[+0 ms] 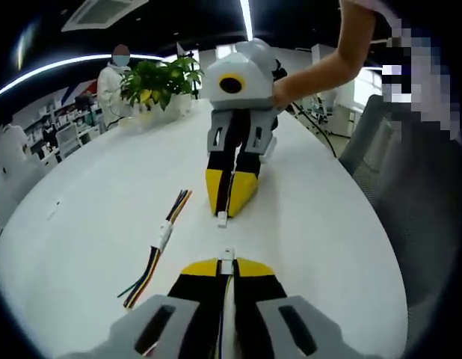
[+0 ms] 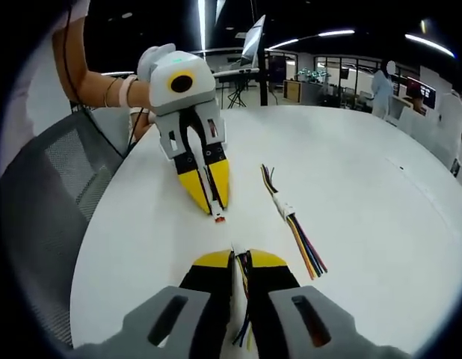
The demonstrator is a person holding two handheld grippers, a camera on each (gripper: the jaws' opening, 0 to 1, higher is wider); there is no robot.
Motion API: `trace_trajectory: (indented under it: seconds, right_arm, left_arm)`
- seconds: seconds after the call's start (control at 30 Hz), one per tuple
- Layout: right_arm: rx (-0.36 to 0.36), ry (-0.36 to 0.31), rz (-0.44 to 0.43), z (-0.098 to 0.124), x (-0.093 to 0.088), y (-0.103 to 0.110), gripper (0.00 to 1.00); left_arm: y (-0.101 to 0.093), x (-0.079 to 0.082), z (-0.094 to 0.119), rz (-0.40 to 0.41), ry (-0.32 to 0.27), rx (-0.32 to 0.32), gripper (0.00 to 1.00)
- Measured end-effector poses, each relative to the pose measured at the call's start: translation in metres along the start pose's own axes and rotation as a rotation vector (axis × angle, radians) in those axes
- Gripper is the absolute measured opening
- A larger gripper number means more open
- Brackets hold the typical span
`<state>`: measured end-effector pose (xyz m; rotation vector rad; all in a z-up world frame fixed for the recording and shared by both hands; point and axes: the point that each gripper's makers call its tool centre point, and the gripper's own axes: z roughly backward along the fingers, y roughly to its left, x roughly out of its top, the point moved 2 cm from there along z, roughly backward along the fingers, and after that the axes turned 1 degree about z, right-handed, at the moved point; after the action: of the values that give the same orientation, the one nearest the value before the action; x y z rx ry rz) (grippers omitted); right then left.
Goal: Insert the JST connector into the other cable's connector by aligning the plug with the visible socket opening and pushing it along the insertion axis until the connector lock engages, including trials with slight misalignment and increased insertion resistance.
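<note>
My left gripper [image 1: 227, 263] is shut on a small white JST connector [image 1: 227, 255] that pokes out past its yellow tips. Facing it, my right gripper [image 1: 224, 209] comes in from the far side, shut on the other white connector [image 1: 222, 219]. A short gap of white table [image 1: 328, 224] separates the two connectors, which point roughly at each other. In the right gripper view, my right gripper [image 2: 239, 258] clamps coloured wires [image 2: 244, 299] running back between its jaws, and the left gripper [image 2: 215, 206] shows its connector [image 2: 219, 217] at its tip.
A spare joined cable pair [image 1: 163, 237] [image 2: 284, 209] with coloured wires lies on the table beside the grippers. A potted plant [image 1: 162, 78] stands at the far end. A grey chair [image 2: 59, 187] sits by the curved table edge. A person in white [image 1: 111, 82] stands far off.
</note>
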<state>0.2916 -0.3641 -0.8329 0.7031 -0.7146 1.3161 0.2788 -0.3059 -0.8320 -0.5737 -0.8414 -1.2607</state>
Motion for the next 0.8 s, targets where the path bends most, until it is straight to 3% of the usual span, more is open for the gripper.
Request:
trace_trajectory:
  seconds: [0.37, 0.8]
  right_arm:
    - [-0.004, -0.020, -0.041, -0.001, 0.015, 0.000, 0.03]
    - [-0.013, -0.026, -0.051, -0.004, 0.014, -0.002, 0.03]
  left_arm:
    - [0.010, 0.014, 0.002, -0.027, 0.018, 0.013, 0.00]
    - [0.012, 0.015, -0.001, -0.040, 0.030, 0.013, 0.00]
